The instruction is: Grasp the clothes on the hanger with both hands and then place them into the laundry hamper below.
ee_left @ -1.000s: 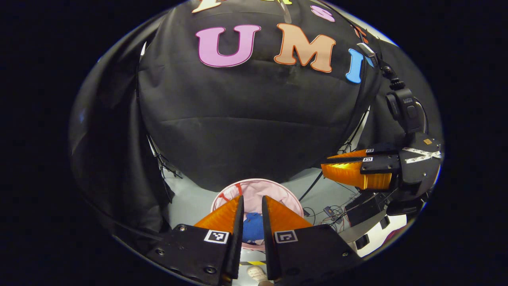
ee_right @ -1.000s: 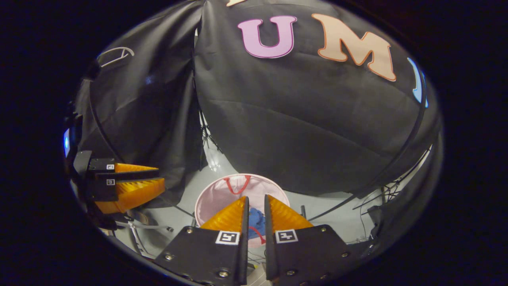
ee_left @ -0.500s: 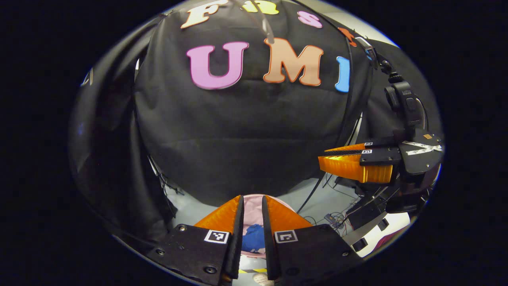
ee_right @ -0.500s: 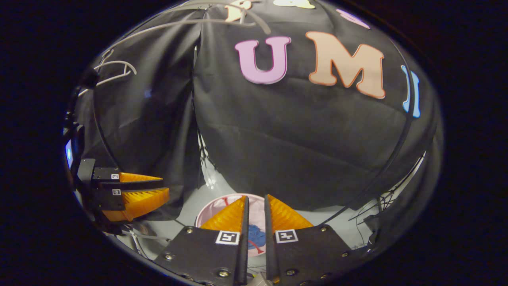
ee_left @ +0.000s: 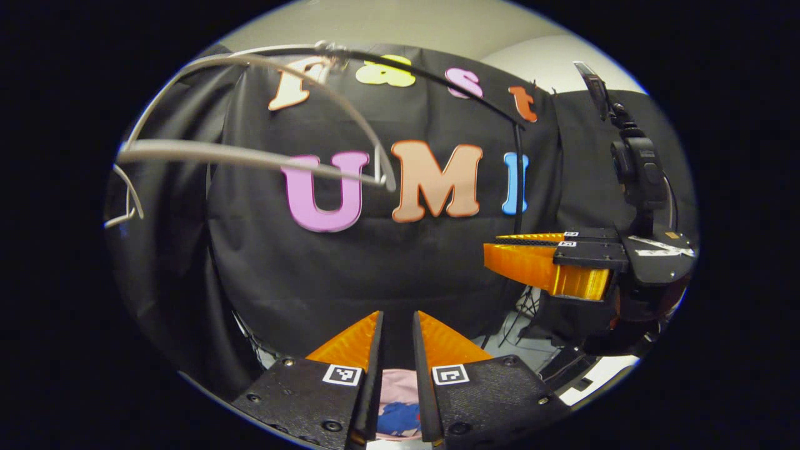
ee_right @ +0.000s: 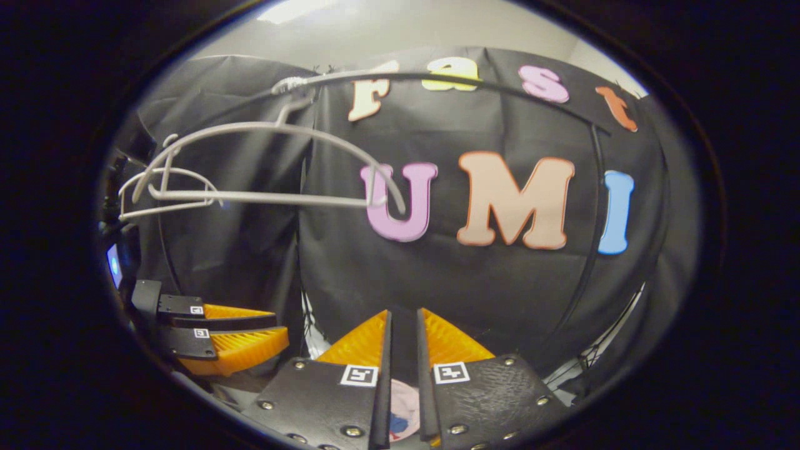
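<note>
Black cloth booth wall (ee_left: pixel 400 262) behind a bare wire hanger, both grippers raised and holding nothing.

A thin, pale, curved wire hanger (ee_right: pixel 262 197) hangs from a dark bowed rod (ee_right: pixel 500 87), nothing draped on it. The left gripper (ee_left: pixel 396 325) and right gripper (ee_right: pixel 403 322) each show ridged wedge-shaped fingers, jaws narrowly parted around empty air. Far below, seen through each gap, the round pink fabric laundry hamper (ee_left: pixel 400 384) holds the crumpled blue clothes (ee_left: pixel 394 417).
</note>
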{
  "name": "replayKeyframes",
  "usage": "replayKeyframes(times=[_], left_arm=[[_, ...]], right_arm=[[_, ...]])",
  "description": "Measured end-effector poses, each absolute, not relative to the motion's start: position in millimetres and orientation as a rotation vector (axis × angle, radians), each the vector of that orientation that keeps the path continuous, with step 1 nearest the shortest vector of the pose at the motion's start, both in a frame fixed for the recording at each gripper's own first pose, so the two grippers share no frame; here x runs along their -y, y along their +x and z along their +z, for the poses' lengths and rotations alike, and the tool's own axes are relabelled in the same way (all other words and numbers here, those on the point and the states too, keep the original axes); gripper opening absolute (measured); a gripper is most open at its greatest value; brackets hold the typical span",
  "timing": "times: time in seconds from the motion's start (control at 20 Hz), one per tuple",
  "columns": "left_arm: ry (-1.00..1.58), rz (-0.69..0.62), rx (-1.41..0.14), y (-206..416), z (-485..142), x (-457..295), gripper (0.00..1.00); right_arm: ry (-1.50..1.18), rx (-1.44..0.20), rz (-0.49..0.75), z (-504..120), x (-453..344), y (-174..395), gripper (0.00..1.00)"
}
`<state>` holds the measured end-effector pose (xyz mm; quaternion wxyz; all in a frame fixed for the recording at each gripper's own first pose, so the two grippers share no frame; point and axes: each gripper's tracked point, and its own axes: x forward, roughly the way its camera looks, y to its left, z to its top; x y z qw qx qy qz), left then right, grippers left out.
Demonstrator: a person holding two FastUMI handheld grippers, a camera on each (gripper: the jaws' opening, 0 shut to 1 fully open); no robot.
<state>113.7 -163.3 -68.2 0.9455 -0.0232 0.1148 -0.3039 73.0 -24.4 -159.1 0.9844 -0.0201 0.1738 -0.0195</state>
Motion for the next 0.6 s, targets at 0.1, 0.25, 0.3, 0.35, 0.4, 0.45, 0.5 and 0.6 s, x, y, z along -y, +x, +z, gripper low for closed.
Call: replayKeyframes(times=[0.1,0.25,0.3,0.35,0.4,0.45,0.5,0.6], left_arm=[[-0.058,-0.615,-0.165,113.4,-30.4,165.4,0.23],[-0.077,-0.612,-0.084,107.4,9.2,166.7,0.31],[-0.081,-0.61,-0.068,105.1,16.7,166.4,0.31],[-0.086,-0.61,-0.056,103.1,25.2,167.2,0.31],[-0.097,-0.602,-0.04,105.4,32.3,167.3,0.27],[-0.109,-0.609,-0.024,103.1,41.9,168.8,0.31],[-0.119,-0.612,-0.01,102.7,50.3,174.1,0.34],[-0.114,-0.617,0.003,97.0,57.9,177.3,0.44]], right_arm=[[-0.048,-0.277,-0.047,-122.1,22.9,68.2,0.18],[-0.034,-0.193,-0.06,-73.7,23.1,57.2,0.18],[-0.022,-0.176,-0.066,-63.8,26.0,56.1,0.19],[-0.009,-0.161,-0.074,-53.6,29.0,54.4,0.2],[0.005,-0.146,-0.084,-45.5,30.7,53.9,0.2],[0.018,-0.133,-0.096,-37.1,34.7,49.7,0.2],[0.028,-0.121,-0.11,-31.2,40.4,44.1,0.2],[0.033,-0.106,-0.141,-21.1,50.5,30.4,0.27]])
